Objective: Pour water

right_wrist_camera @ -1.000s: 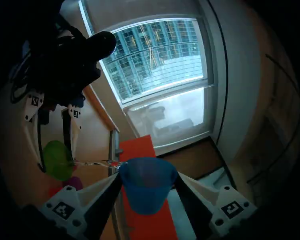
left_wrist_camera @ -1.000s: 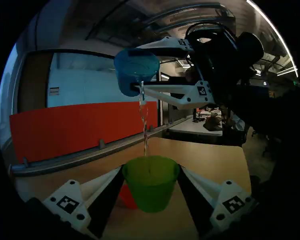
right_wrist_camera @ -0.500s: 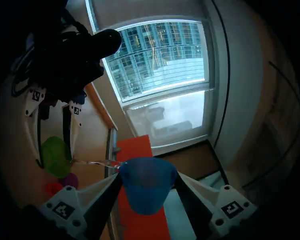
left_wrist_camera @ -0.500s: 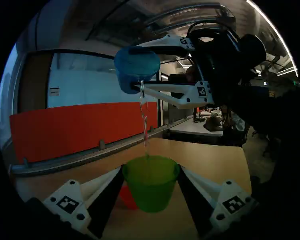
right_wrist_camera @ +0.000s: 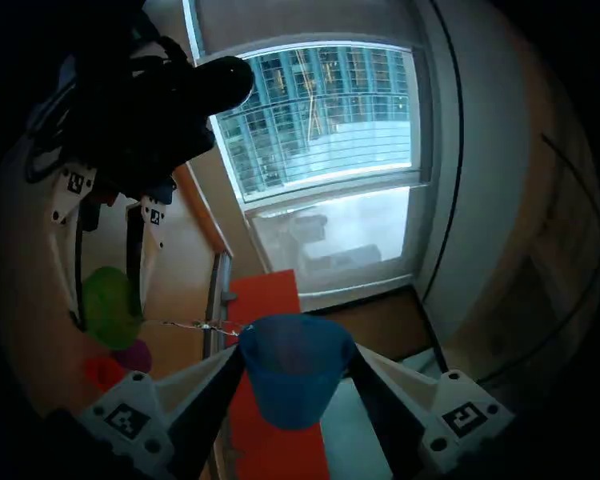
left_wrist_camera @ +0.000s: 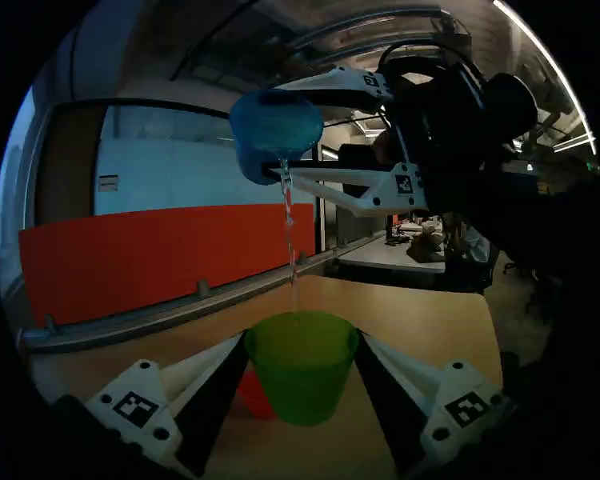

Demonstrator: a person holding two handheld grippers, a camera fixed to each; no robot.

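Since the earlier frames the blue cup [left_wrist_camera: 274, 136] tips a little more, and the thin water stream [left_wrist_camera: 289, 240] keeps falling from its rim into the green cup [left_wrist_camera: 302, 364] below. The right gripper [right_wrist_camera: 296, 356] clamps the blue cup by its side walls, and the left gripper [left_wrist_camera: 302, 344] grips the green cup the same way, over the table [left_wrist_camera: 428, 312]. Both cups look like thin, light plastic that can bend. I judge a gentle hold at mid-wall is best, because the green cup grows heavier as it fills.
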